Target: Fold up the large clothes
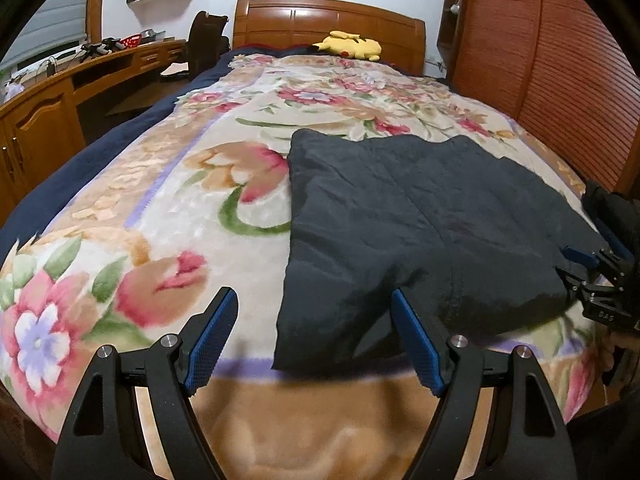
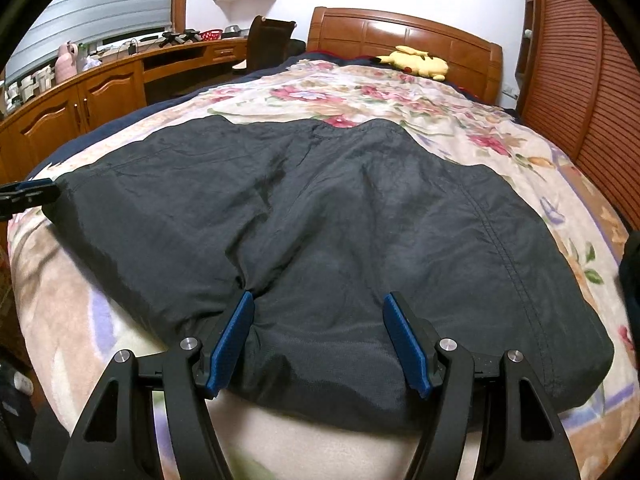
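A dark grey garment [image 1: 420,220] lies folded flat on the floral blanket [image 1: 160,200] of the bed, on its near right part. My left gripper [image 1: 314,320] is open and empty, held just above the garment's near left corner. My right gripper [image 2: 318,328] is open, its jaws on either side of the garment's [image 2: 320,220] near edge, with cloth between them. The right gripper also shows at the right edge of the left wrist view [image 1: 600,276]. The left gripper's tip shows at the left edge of the right wrist view [image 2: 28,192].
A yellow plush toy [image 1: 348,45] lies by the wooden headboard [image 1: 320,16]. A wooden desk [image 1: 80,76] and chair [image 1: 206,40] stand left of the bed. A slatted wooden wardrobe [image 1: 560,60] stands right of it. The floral blanket [image 2: 460,120] covers the bed.
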### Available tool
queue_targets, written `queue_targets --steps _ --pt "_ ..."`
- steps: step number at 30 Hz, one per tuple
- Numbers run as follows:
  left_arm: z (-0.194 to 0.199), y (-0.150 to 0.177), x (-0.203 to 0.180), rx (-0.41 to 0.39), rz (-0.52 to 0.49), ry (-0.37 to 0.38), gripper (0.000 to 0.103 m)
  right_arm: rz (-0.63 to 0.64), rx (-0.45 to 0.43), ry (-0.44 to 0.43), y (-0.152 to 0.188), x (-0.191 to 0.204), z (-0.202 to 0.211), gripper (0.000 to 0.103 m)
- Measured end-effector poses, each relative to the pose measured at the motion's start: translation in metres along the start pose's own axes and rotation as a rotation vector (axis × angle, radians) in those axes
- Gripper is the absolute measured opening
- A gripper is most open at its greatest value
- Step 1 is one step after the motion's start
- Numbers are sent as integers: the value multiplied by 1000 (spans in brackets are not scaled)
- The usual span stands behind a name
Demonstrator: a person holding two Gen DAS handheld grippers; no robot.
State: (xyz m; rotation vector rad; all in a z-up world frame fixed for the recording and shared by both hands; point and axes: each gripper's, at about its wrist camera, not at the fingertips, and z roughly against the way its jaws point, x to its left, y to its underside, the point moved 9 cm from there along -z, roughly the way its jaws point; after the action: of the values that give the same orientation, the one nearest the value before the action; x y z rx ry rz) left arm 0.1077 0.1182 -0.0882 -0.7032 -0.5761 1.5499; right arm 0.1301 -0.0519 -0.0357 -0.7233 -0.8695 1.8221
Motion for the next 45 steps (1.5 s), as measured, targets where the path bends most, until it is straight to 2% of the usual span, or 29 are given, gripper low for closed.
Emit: queue_targets --steps 9,14,19,20,21,22,24,25,27,32,36,38,45 --pt "-19 18 3 70 -1 3 80 13 4 5 1 -4 3 70" --pt "-23 23 5 69 40 30 82 15 14 12 1 -5 5 70" --pt "-23 24 4 70 36 27 81 23 27 36 -2 -6 9 70" --pt "-22 24 3 70 36 35 78 25 26 46 -4 -6 10 70" --pt "-21 23 1 71 36 54 69 28 22 55 -5 -6 13 70" --pt "-20 23 -2 75 39 85 55 30 14 61 -6 -6 15 70" --pt "-19 22 -8 90 45 139 37 27 -3 65 -10 -4 19 70" --pt "-17 21 -10 93 37 132 29 23 -13 63 -11 -4 21 70" --pt "-12 18 -15 88 13 123 23 17 -35 52 -13 -3 27 70" --pt "11 -7 -24 33 6 126 16 6 -59 -28 -13 8 34 70" --pt "36 -31 -43 -36 -23 139 15 22 24 -110 1 22 19 70" --pt "49 -43 -58 -71 -49 143 15 45 54 -114 12 24 9 70" --pt "70 -78 -117 -146 -147 167 14 23 53 -147 12 15 18 70"
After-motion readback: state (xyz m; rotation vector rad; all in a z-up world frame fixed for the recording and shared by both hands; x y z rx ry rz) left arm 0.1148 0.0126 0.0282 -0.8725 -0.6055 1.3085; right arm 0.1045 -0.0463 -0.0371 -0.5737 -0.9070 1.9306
